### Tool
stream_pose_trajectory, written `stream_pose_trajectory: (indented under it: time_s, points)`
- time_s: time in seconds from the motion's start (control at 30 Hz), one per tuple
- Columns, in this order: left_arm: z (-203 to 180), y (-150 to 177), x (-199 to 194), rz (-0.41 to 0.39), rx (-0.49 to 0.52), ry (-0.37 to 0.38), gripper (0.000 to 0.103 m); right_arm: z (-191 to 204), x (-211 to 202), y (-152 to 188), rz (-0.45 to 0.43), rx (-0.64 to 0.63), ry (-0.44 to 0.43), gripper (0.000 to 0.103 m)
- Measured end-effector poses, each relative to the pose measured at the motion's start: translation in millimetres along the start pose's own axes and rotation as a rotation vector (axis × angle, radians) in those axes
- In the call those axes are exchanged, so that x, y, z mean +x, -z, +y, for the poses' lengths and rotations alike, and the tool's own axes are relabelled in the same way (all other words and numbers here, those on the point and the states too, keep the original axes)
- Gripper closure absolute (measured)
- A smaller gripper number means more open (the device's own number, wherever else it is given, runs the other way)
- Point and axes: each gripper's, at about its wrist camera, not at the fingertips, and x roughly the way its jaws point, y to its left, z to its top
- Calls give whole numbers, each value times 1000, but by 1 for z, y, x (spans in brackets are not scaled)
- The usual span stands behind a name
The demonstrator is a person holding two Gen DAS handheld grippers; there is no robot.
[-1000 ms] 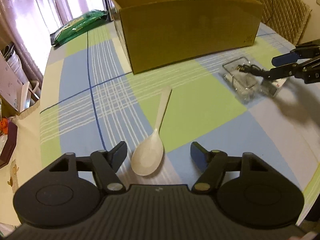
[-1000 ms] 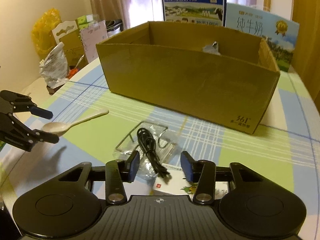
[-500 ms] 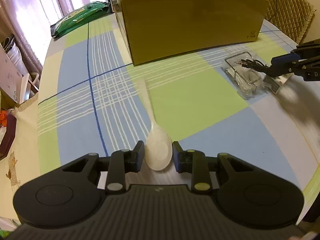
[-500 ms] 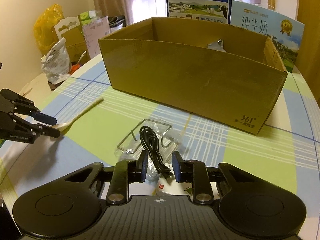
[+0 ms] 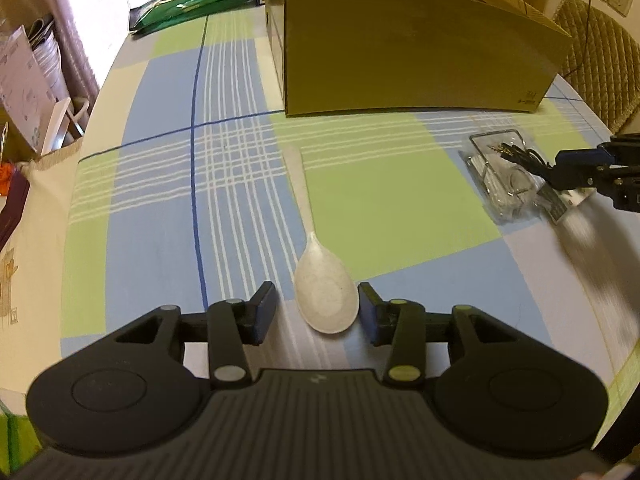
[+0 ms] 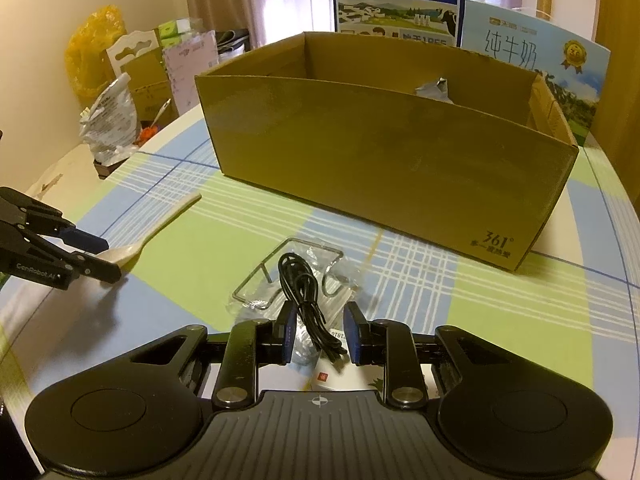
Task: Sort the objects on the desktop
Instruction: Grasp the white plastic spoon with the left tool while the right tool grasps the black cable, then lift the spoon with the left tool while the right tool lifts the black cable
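A white plastic spoon (image 5: 325, 298) lies on the checked tablecloth (image 5: 400, 208), handle toward the cardboard box (image 5: 420, 52). My left gripper (image 5: 318, 312) stands open around the bowl: the right finger touches it and the left one is a little apart. The right wrist view shows that gripper (image 6: 106, 258) low at the left with the spoon (image 6: 128, 252) between its tips. My right gripper (image 6: 320, 336) is shut on a coiled black cable (image 6: 300, 280), which rests over a clear plastic pack (image 6: 256, 292). The box (image 6: 380, 168) is open-topped.
A small white carton (image 6: 324, 376) lies under the right gripper. Milk cartons (image 6: 396, 0) stand behind the box. A green packet (image 5: 192, 4) is at the far left corner, a quilted chair (image 5: 600, 68) to the right. Bags and clutter (image 6: 108, 120) crowd the table's left edge.
The left fingers closed in around the spoon bowl, then spread slightly. The right fingers narrowed onto the black cable and stayed there.
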Motion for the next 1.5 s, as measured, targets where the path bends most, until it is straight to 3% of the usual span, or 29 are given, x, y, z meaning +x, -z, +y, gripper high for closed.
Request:
stream_pose_trajectory:
  time_s: [0.57,0.63,0.67,1.03,1.13,1.23,1.5]
  points:
    - [-5,0,6,-15,-52,-34,63,21,12,0,19,-156,29,80]
    - [-6,0,6,-15,-54,-33,62,23,13,0,22,-168,34,86]
    - [-6,0,5,-16,-56,-32,61,23,14,0,23,-169,36,93]
    - [-7,3,4,-34,-133,-41,62,18,4,-6,1,-75,-1,94]
    - [-5,3,4,-47,-169,-49,67,18,1,-7,-5,-62,-3,94]
    - [-4,3,4,-52,-176,-70,75,20,-2,-7,-13,-60,-6,94]
    - [-13,11,-4,-54,-154,-68,76,24,-13,-5,-25,-47,-34,94]
